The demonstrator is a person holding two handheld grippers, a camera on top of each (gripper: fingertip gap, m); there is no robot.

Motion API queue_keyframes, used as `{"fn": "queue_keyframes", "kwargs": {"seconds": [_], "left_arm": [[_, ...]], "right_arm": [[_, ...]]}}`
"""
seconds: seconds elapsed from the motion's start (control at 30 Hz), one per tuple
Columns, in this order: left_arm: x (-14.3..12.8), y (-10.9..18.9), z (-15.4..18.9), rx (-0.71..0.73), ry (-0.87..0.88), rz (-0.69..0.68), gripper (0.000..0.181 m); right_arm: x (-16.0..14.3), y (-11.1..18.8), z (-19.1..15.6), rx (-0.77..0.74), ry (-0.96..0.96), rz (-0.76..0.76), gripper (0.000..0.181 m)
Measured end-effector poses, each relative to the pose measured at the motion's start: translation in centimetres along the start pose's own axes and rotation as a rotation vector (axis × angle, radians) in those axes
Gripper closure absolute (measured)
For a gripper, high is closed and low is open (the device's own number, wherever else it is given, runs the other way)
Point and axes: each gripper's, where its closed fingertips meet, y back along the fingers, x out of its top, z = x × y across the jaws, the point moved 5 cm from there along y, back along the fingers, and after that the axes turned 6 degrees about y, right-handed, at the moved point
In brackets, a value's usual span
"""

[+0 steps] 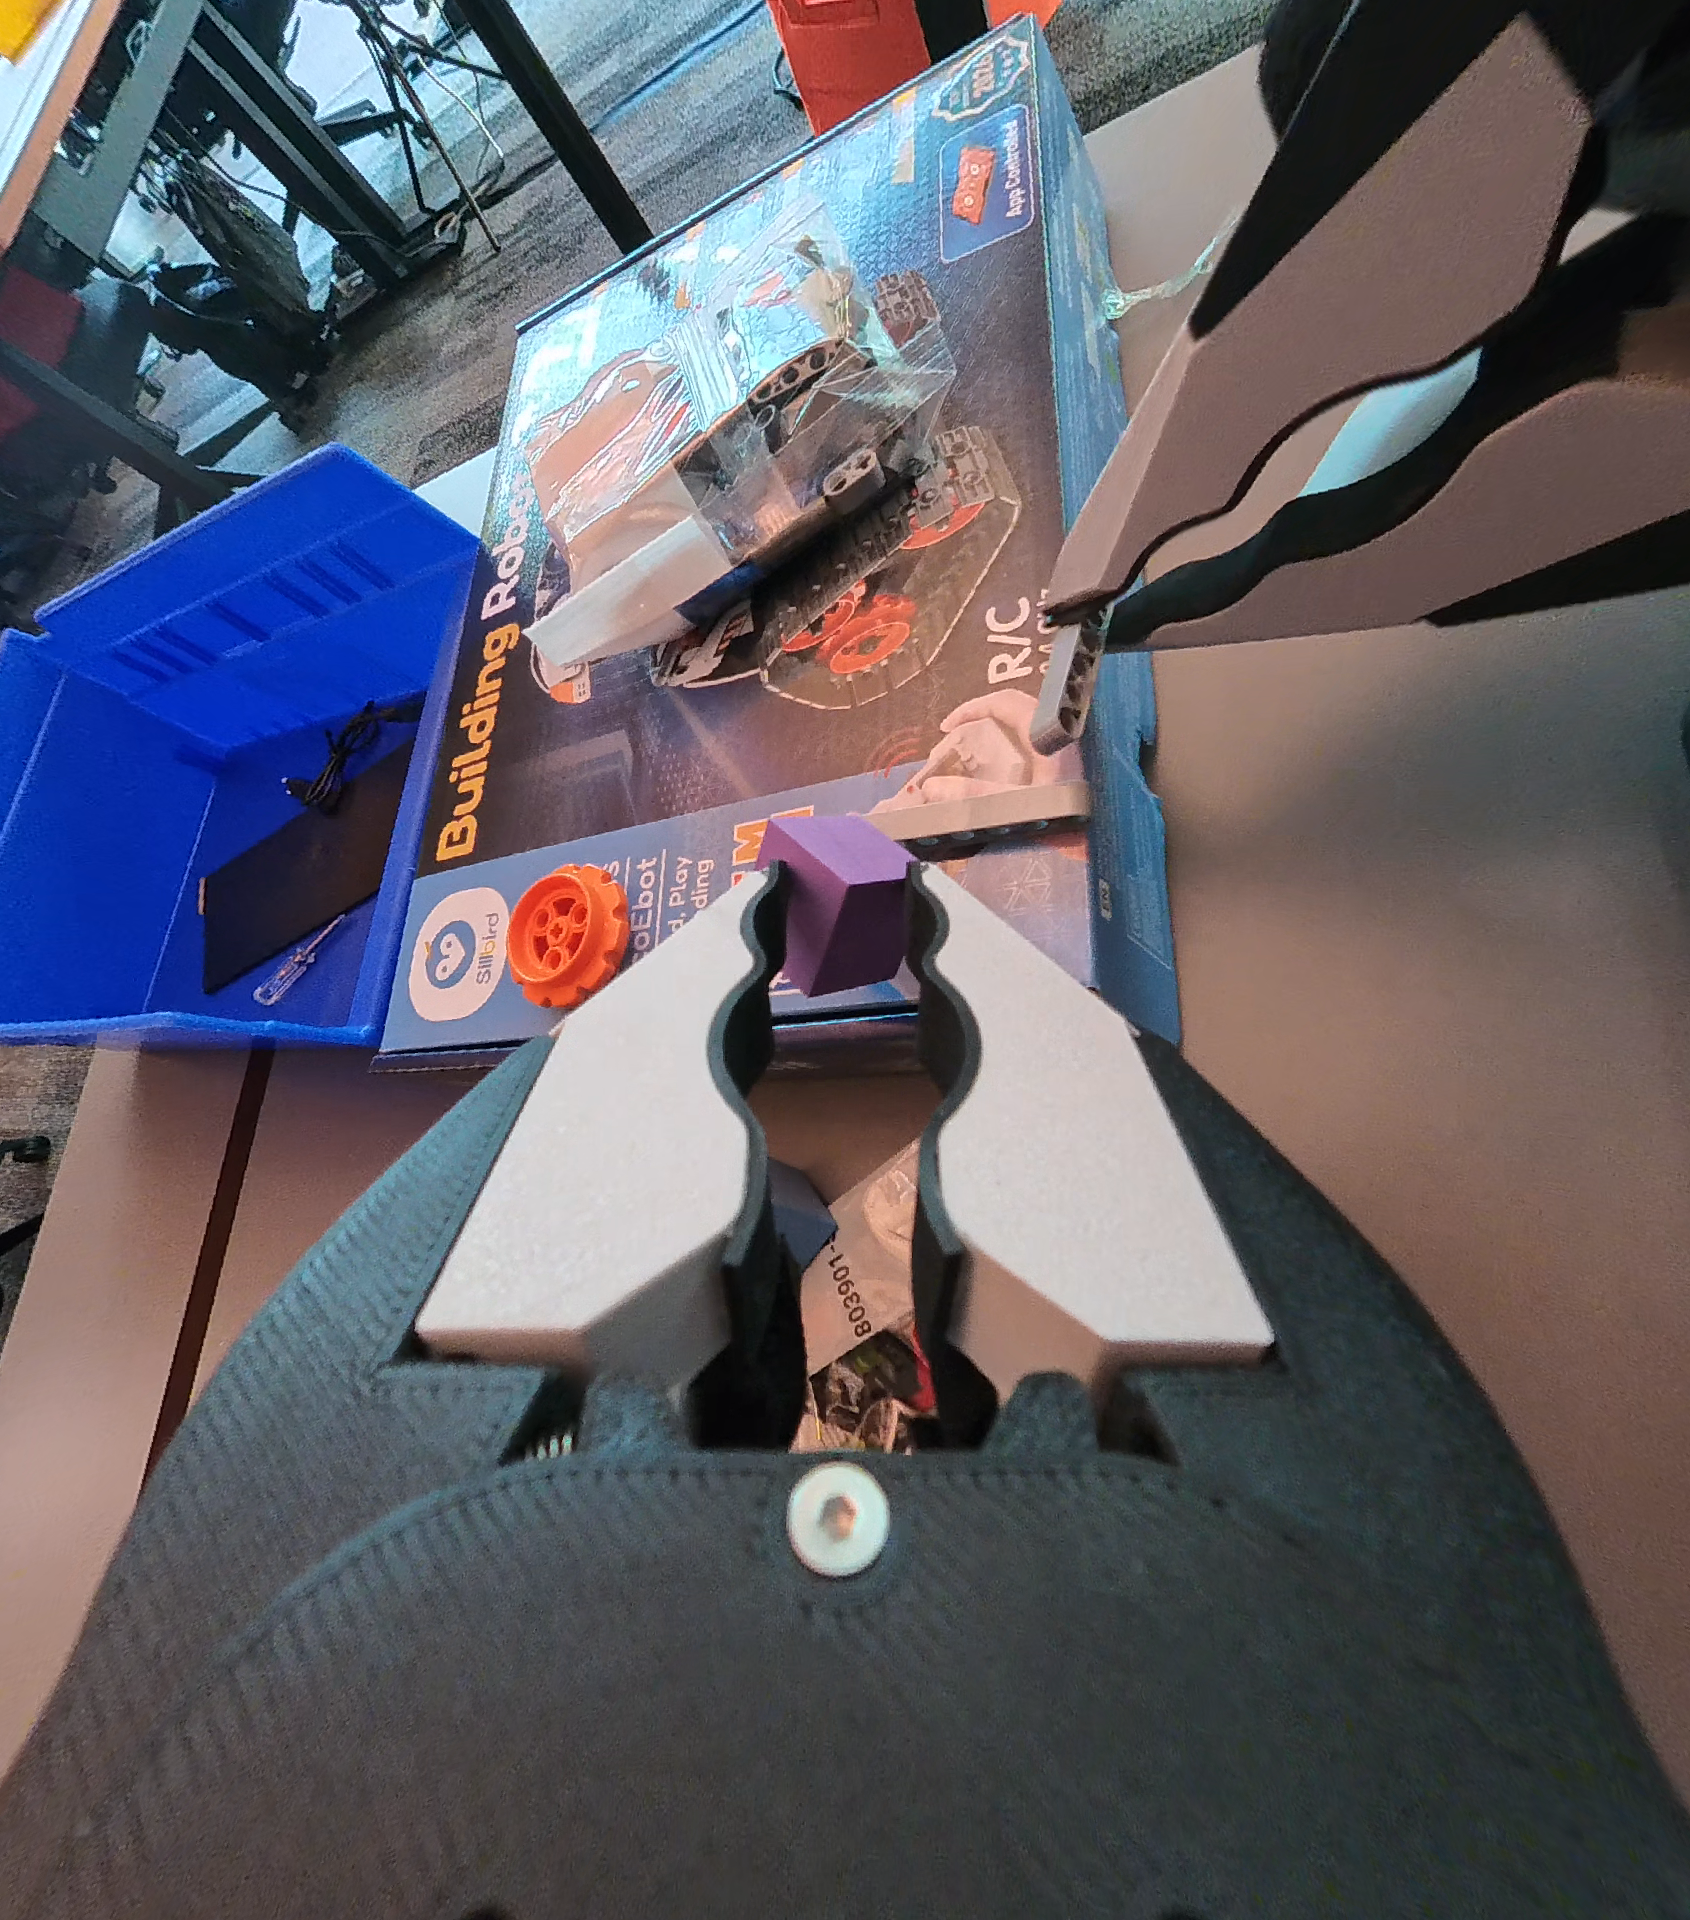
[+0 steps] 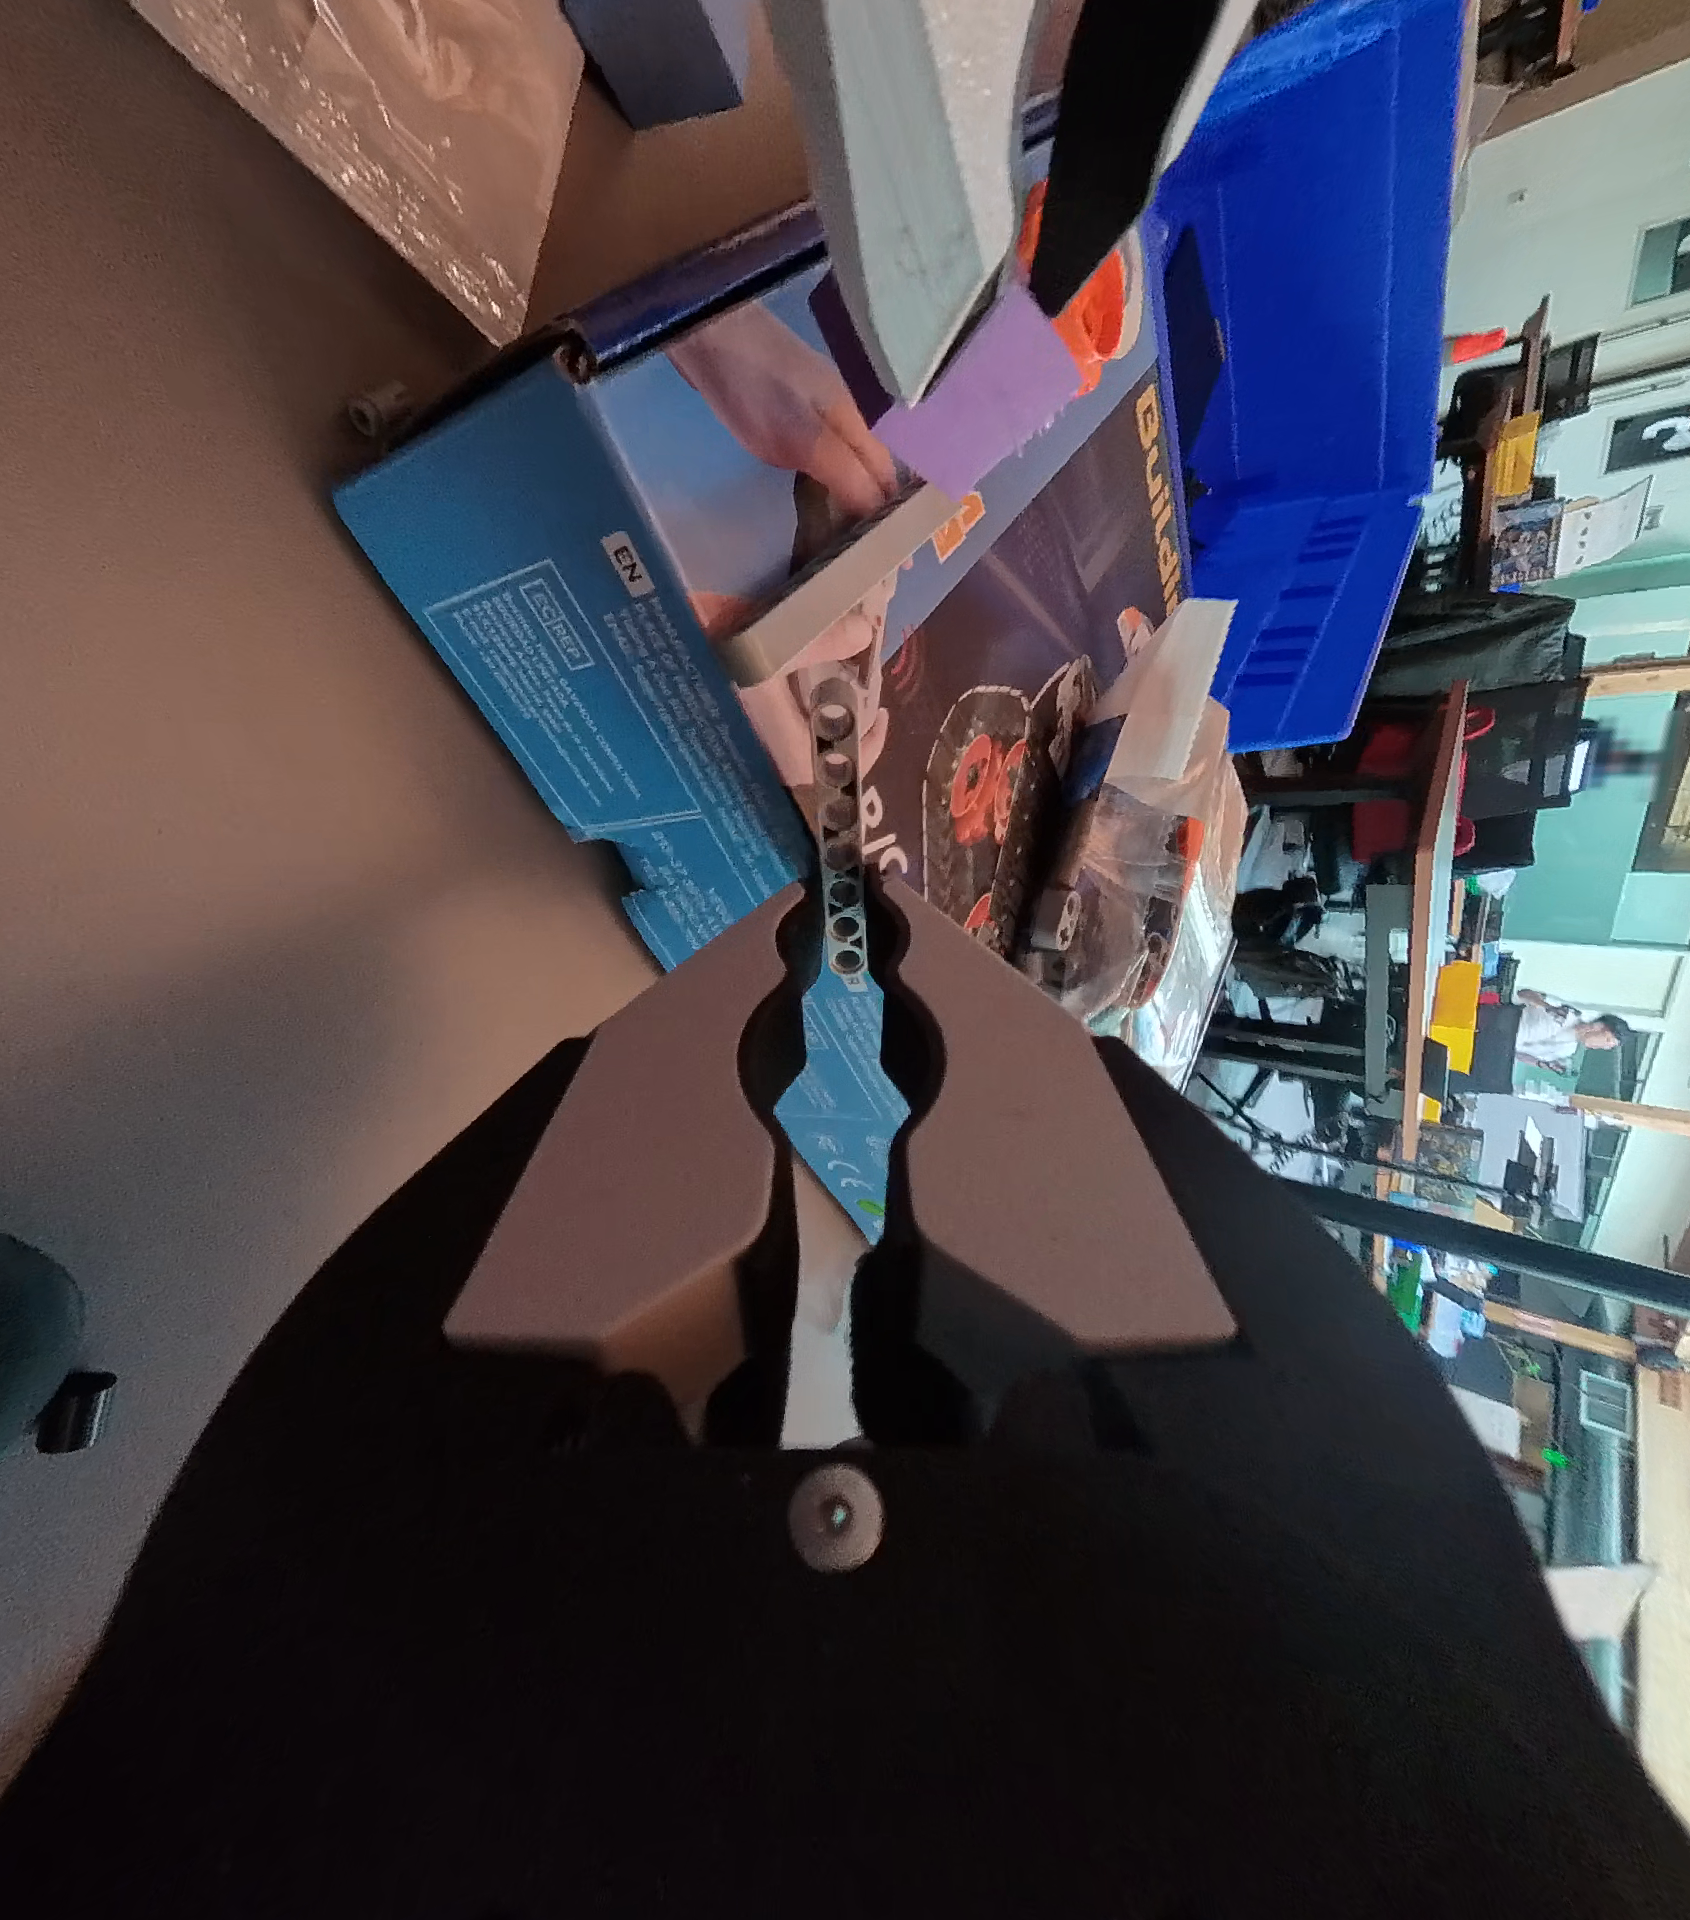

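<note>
Left wrist view: the left tool (image 1: 842, 902) is clamped on a purple block (image 1: 836, 902), held just above the near edge of a blue toy-kit box (image 1: 1017, 343) that lies flat on the tabletop (image 1: 1443, 1039). A long grey beam (image 1: 1002, 816) extends from behind the block toward the box's right edge; whether it touches the block cannot be told. An orange wheel (image 1: 566, 935) rests on the box's near left corner, and a clear bag of parts (image 1: 747, 416) sits at the box's middle. A blue bin (image 1: 145, 790) stands just beside the box's left edge.

Right wrist view: the right tool (image 2: 846, 899) is closed on a grey perforated beam (image 2: 839, 821), above the box's right edge, its far end meeting the long grey beam.
</note>
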Motion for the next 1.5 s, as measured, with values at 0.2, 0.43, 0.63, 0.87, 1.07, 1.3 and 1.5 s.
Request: {"fn": "queue_keyframes", "kwargs": {"seconds": [0.2,0.43,0.63,0.87,1.07,1.3,1.5], "left_arm": [[0.3,0.4,-0.3,0.011,0.008,0.025,0.161],[1.9,1.6,0.2,-0.022,-0.031,0.155,0.16],[1.8,1.1,0.1,0.014,-0.068,0.154,0.161],[1.1,-0.6,0.0,0.033,-0.075,0.103,0.164],[0.8,-1.1,0.2,0.031,-0.088,0.093,0.171],[0.5,-1.7,0.6,0.022,-0.103,0.075,0.171],[0.3,-1.7,0.5,0.021,-0.097,0.07,0.171]], "right_arm": [[1.3,1.1,2.2,-0.001,-0.099,0.174,0.175],[1.9,0.1,3.4,0.085,-0.136,0.326,0.175],[2.2,-1.0,3.5,0.127,-0.139,0.338,0.176],[2.0,-3.3,3.4,0.167,-0.11,0.323,0.175],[2.0,-3.3,3.2,0.221,-0.122,0.319,0.172],[1.2,-2.6,3.2,0.324,-0.142,0.266,0.17],[0.6,-2.8,3.5,0.386,-0.234,0.224,0.174]]}}
